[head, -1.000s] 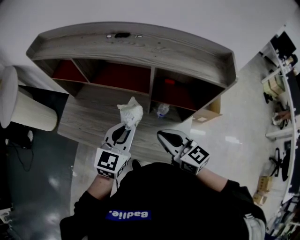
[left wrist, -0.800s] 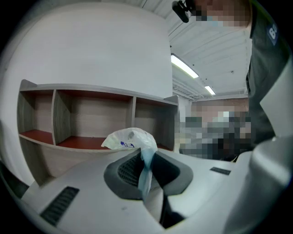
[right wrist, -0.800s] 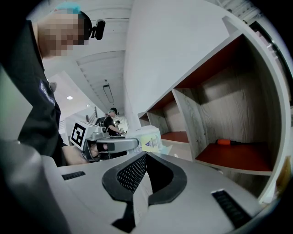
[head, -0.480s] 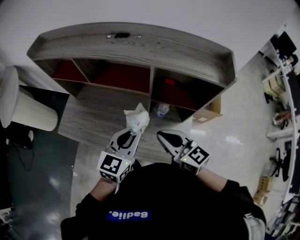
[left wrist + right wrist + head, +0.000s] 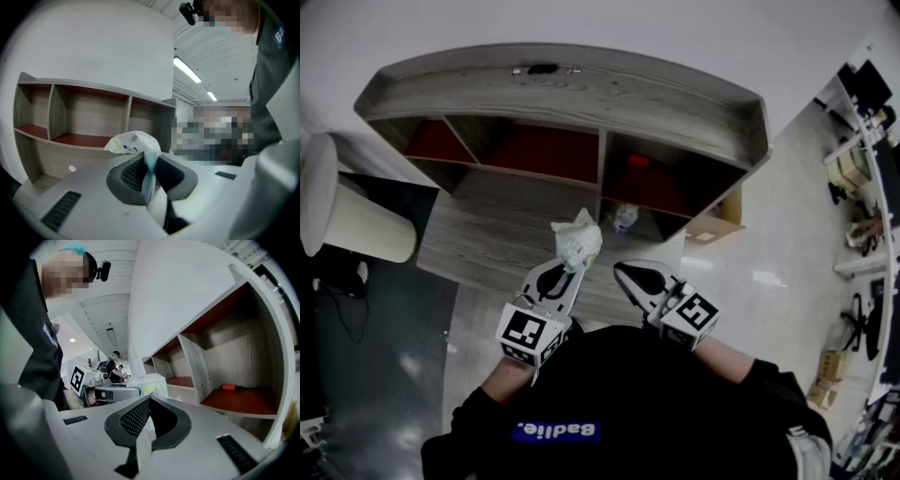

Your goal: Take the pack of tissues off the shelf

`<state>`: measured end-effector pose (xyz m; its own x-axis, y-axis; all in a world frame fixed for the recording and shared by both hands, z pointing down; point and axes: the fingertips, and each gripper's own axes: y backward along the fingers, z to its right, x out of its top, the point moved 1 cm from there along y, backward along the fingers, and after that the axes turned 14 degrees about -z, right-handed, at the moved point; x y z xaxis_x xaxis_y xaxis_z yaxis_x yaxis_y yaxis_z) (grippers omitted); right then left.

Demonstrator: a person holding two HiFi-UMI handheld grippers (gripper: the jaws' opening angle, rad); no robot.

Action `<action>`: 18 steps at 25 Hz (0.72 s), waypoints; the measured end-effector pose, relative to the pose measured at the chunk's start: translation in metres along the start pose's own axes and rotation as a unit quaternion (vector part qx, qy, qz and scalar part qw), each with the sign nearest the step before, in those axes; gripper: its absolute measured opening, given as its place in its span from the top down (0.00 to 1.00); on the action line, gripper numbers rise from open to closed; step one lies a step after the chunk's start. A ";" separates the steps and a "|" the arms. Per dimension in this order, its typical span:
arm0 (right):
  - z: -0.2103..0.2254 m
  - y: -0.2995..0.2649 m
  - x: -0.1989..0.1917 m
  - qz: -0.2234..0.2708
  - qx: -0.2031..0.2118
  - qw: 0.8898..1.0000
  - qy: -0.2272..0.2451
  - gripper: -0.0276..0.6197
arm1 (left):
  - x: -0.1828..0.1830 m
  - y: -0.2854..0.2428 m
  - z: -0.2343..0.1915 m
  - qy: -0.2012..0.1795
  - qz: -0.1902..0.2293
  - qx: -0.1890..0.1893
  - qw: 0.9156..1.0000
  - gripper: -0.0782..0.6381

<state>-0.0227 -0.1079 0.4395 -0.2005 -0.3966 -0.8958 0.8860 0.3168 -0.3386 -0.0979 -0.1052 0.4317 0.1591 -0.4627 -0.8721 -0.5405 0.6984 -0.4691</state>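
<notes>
The pack of tissues (image 5: 576, 239) is a crumpled white plastic packet with blue print, held in the air in front of the wooden shelf (image 5: 581, 98). My left gripper (image 5: 569, 266) is shut on its lower edge. In the left gripper view the packet (image 5: 133, 142) bulges above the jaws and a strip of wrapper is pinched between them at my left gripper (image 5: 149, 165). My right gripper (image 5: 624, 271) is beside it on the right, shut, with nothing visibly in it. From the right gripper view (image 5: 149, 402) the packet (image 5: 153, 386) shows just ahead.
A clear plastic bottle (image 5: 624, 218) lies on the lower board under the right compartment. An orange-handled item (image 5: 233, 387) lies in the right compartment. A white cylinder (image 5: 347, 220) stands at the left, a cardboard box (image 5: 718, 225) at the shelf's right foot.
My left gripper has carried the pack to the right and a little nearer to the person. The right gripper has stayed where it was.
</notes>
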 end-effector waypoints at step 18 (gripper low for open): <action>0.000 0.001 0.004 0.004 -0.004 1.000 0.003 0.91 | 0.002 0.001 0.001 -0.005 0.001 -0.002 1.000 0.83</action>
<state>-0.0230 -0.1089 0.4356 -0.1964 -0.3882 -0.9004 0.8841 0.3269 -0.3338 -0.0975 -0.1049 0.4294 0.1657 -0.4555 -0.8747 -0.5439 0.6976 -0.4664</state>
